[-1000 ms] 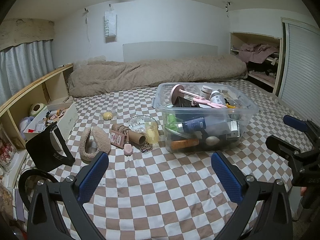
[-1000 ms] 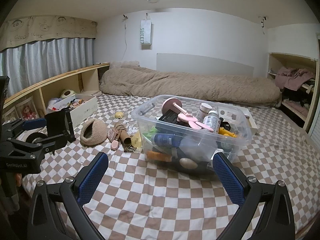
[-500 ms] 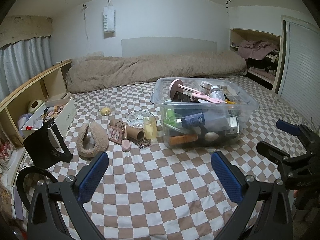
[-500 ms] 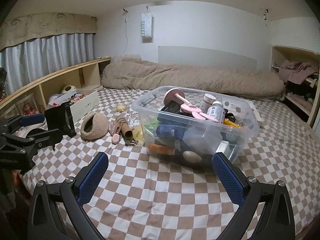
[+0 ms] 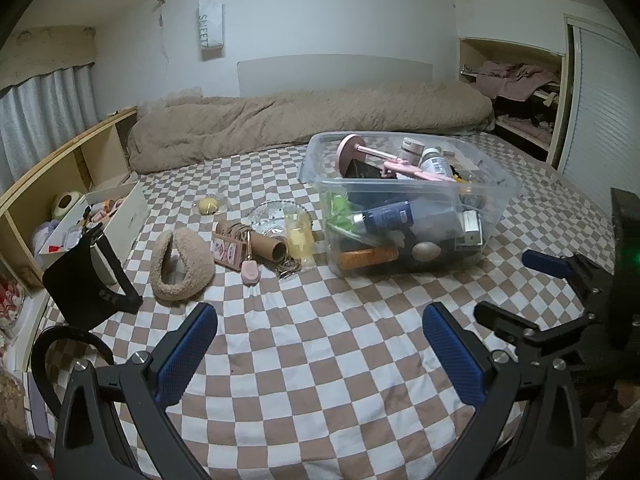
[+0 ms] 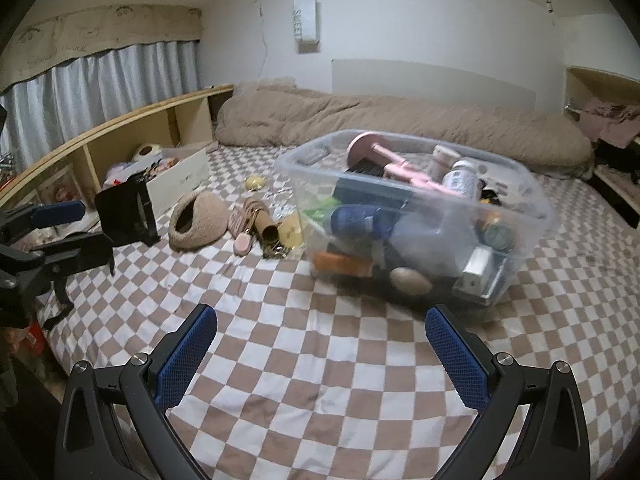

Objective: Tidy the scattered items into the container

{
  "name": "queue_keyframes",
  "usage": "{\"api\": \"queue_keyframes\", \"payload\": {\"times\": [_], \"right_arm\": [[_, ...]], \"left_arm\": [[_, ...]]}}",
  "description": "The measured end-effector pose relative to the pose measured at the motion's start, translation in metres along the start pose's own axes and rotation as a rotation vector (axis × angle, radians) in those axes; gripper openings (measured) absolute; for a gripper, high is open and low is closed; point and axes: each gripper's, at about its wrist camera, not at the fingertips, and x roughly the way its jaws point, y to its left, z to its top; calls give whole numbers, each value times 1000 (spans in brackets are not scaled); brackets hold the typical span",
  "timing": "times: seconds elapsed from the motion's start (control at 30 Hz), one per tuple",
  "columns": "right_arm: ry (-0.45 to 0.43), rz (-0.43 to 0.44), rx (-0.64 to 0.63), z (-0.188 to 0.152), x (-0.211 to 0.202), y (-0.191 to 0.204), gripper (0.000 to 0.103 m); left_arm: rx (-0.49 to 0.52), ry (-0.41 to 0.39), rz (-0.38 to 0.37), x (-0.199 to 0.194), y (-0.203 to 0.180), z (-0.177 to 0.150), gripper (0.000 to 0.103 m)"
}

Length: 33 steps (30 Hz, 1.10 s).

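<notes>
A clear plastic container (image 5: 496,204) (image 6: 532,216) full of bottles and tubes stands on the checkered bed. Left of it lie scattered items: a fuzzy beige headband (image 5: 180,266) (image 6: 198,220), a cardboard tube (image 5: 264,242) (image 6: 264,226), a pink oval keychain (image 5: 251,271) (image 6: 243,243), a small yellow bottle (image 5: 299,238), a glass dish (image 5: 272,214) and a yellow ball (image 5: 208,205) (image 6: 255,182). My left gripper (image 5: 320,356) is open and empty above the bed's near part. My right gripper (image 6: 320,356) is open and empty, near the container's front.
A black stand (image 5: 86,280) (image 6: 126,210) and a white box of small things (image 5: 116,216) (image 6: 180,174) sit at the bed's left edge by wooden shelves (image 5: 48,176). A rolled beige duvet (image 5: 312,120) lies at the back. The other gripper shows at right (image 5: 560,300) and left (image 6: 44,236).
Both grippers have moved forward over the bed and tilted down a little; the right view has swung toward the container. Nothing was picked up.
</notes>
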Motion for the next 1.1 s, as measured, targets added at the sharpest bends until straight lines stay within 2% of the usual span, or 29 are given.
{"api": "queue_keyframes", "payload": {"times": [0.23, 0.37, 0.47, 0.53, 0.67, 0.83, 1.1], "right_arm": [[42, 61, -13, -3, 34, 15, 103], [84, 100, -15, -5, 56, 25, 103], [105, 127, -22, -4, 71, 33, 103], [114, 150, -20, -3, 81, 38, 103], [127, 202, 29, -1, 101, 43, 103], [155, 210, 39, 1, 126, 49, 103], [255, 281, 48, 6, 170, 67, 103]], "left_arm": [[-74, 0, 3, 1, 29, -9, 103], [-185, 21, 10, 9, 55, -15, 103], [-274, 38, -13, 18, 77, -18, 103], [-316, 60, -14, 26, 90, -20, 103], [-336, 110, 13, 43, 106, -23, 103], [-394, 190, 7, 72, 128, -29, 103], [-526, 270, 138, 108, 181, -48, 103]]}}
